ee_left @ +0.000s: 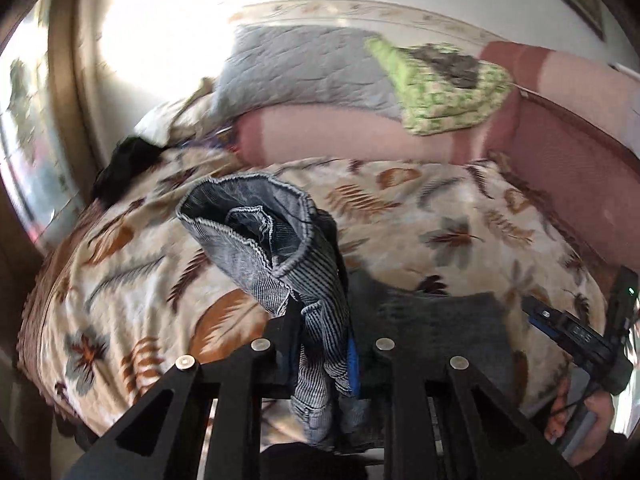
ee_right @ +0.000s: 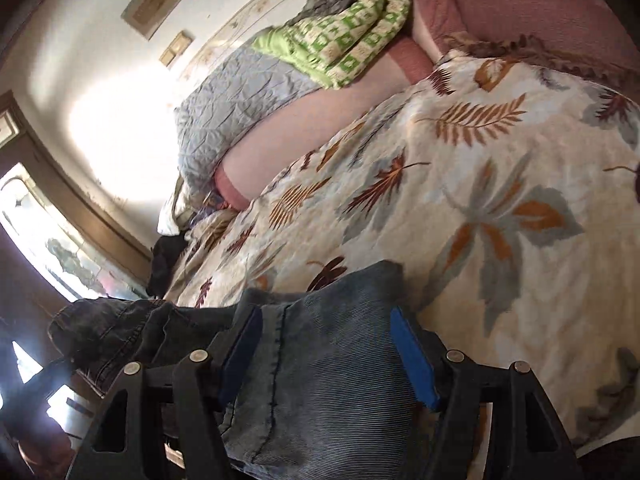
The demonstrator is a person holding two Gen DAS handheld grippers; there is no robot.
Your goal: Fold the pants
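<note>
Pants: one pair of grey-blue denim pants [ee_left: 276,240], lifted off the bed at one end and held by both tools.
Left tool: the left tool [ee_left: 324,344] was nearly closed, its jaws pinched on a bunched fold of the pants, with a cuff-like opening of the cloth standing up beyond the tips.
Right tool: the right tool [ee_right: 328,352] stood fairly wide, its two blue pads against either side of a broad flat band of the pants [ee_right: 320,380]; the cloth filled the gap from pad to pad.
Bed: one bed under a single cream leaf-print cover [ee_left: 440,216], the pants over its near edge.
Pillows and bedding: one long pink bolster [ee_left: 340,136] at the head, one grey quilted piece [ee_left: 296,68] leaning above it, one green-patterned blanket [ee_left: 444,92] with a small dark grey cloth on top.
Dark item: one black bundle [ee_left: 124,164] at the bed's left edge; what it was I could not tell.
Hands: one hand [ee_left: 588,420] seen, gripping the right tool's handle.
</note>
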